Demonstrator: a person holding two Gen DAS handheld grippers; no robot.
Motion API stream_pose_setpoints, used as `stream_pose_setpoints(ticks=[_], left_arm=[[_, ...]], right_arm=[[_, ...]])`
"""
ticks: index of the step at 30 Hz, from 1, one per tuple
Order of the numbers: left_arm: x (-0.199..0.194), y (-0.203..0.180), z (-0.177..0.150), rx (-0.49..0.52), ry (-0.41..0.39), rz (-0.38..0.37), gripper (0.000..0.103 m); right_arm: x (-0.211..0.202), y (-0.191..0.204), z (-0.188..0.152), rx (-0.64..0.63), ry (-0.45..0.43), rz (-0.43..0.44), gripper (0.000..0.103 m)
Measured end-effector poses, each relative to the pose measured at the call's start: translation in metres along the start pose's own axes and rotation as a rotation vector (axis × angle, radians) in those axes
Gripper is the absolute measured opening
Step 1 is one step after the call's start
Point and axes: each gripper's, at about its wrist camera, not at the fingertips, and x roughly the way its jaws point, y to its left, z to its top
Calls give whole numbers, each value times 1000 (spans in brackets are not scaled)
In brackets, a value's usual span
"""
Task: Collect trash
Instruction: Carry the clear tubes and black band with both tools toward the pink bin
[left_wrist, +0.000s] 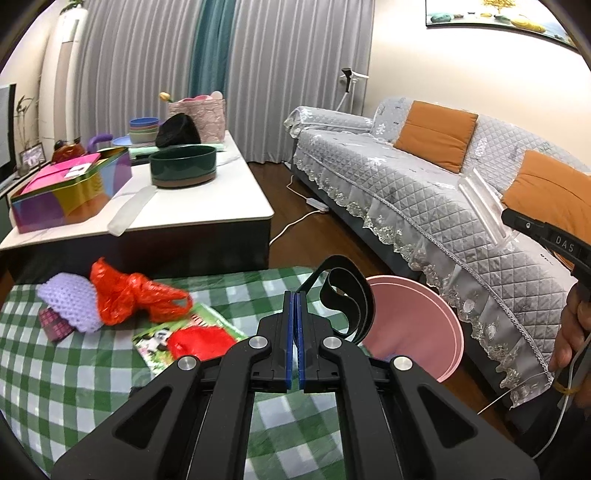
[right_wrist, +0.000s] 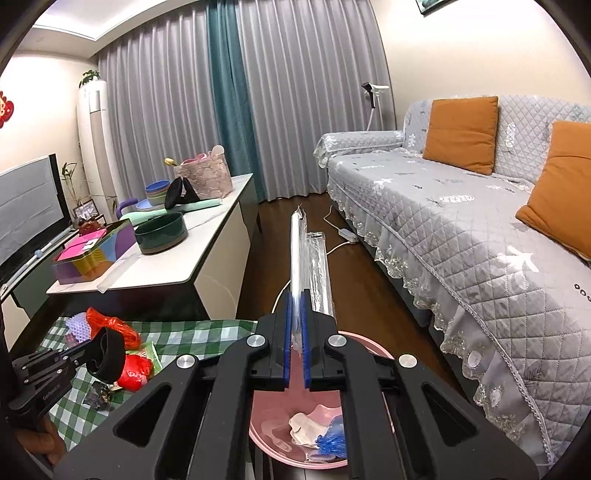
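My left gripper (left_wrist: 295, 295) is shut on a looped black strap (left_wrist: 345, 295) and holds it above the checked cloth, beside the pink bin (left_wrist: 417, 325). My right gripper (right_wrist: 296, 295) is shut on a long clear plastic package (right_wrist: 312, 254), held above the pink bin (right_wrist: 365, 341), which holds white and blue scraps (right_wrist: 325, 432). On the green checked cloth (left_wrist: 55, 369) lie a red plastic bag (left_wrist: 133, 291), a purple foam net (left_wrist: 70, 299), a red wrapper (left_wrist: 199, 341) on a leaflet and a small dark patterned wrapper (left_wrist: 55, 325). The left gripper with the strap (right_wrist: 107, 354) also shows in the right wrist view.
A white coffee table (left_wrist: 192, 206) behind the cloth carries a colourful tin (left_wrist: 70, 188), a dark green bowl (left_wrist: 183, 166), stacked bowls and a pink basket. A grey sofa (left_wrist: 424, 192) with orange cushions runs along the right. A power strip and cord (left_wrist: 317, 205) lie on the wooden floor.
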Motion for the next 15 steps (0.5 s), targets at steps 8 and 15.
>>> stream_pose_setpoints(ticks=[8,15], left_arm=[[17,-18,8,20,4,-26,1],[31,-39,12,46,14,-49,1]], right_arm=[[9,-7,-1,8,14,-16,5],[15,-16,0,25,27,-30,5]])
